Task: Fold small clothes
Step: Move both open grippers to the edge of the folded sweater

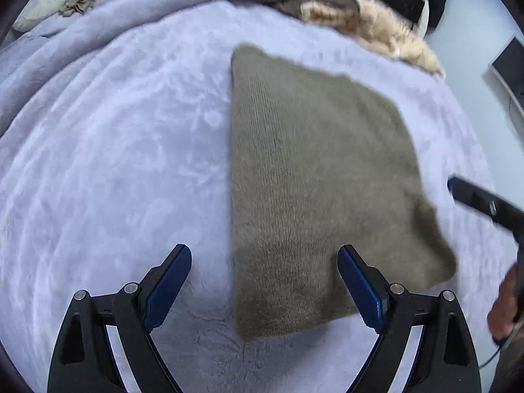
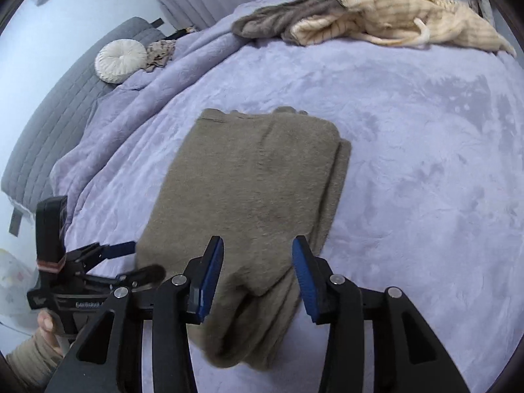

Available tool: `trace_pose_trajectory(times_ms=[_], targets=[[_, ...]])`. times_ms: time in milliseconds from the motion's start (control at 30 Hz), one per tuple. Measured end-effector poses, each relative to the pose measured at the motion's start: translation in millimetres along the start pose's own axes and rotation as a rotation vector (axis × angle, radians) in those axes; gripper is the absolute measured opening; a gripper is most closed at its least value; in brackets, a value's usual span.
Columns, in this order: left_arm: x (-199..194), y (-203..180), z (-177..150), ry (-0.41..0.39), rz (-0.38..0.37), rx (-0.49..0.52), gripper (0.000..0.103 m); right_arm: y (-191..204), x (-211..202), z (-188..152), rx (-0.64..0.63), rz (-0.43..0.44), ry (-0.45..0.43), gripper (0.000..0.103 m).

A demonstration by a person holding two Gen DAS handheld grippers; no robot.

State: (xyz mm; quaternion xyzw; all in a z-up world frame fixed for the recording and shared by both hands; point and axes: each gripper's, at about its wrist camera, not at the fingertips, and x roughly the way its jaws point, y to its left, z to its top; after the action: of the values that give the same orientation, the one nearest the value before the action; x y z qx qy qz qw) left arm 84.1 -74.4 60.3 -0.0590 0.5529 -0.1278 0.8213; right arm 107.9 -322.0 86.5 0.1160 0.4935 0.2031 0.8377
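Taupe knit (image 2: pixel 255 183) lies folded on the bed (image 2: pixel 425 163), long axis running away from us. Our right gripper (image 2: pixel 258 275) straddles its near end, fingers apart, gripping nothing. Left gripper (image 1: pixel 265 281) spread wide, empty, over the left edge.

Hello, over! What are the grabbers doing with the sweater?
Left gripper open, empty. Right gripper open, above sweater, not gripping. Sweater folded on blanket. Nothing in the way.
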Motion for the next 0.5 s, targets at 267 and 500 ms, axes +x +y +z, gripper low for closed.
trace_pose_trajectory(times_ms=[267,500], targets=[[27.8,2.4,-10.7,0.067,0.093,0.044,0.092,64.9,14.8,-44.7,-0.104,0.112,0.034,0.06],[26.2,4.4,-12.9,0.055,0.088,0.09,0.092,22.0,27.7,-77.1,0.04,0.009,0.075,0.056]])
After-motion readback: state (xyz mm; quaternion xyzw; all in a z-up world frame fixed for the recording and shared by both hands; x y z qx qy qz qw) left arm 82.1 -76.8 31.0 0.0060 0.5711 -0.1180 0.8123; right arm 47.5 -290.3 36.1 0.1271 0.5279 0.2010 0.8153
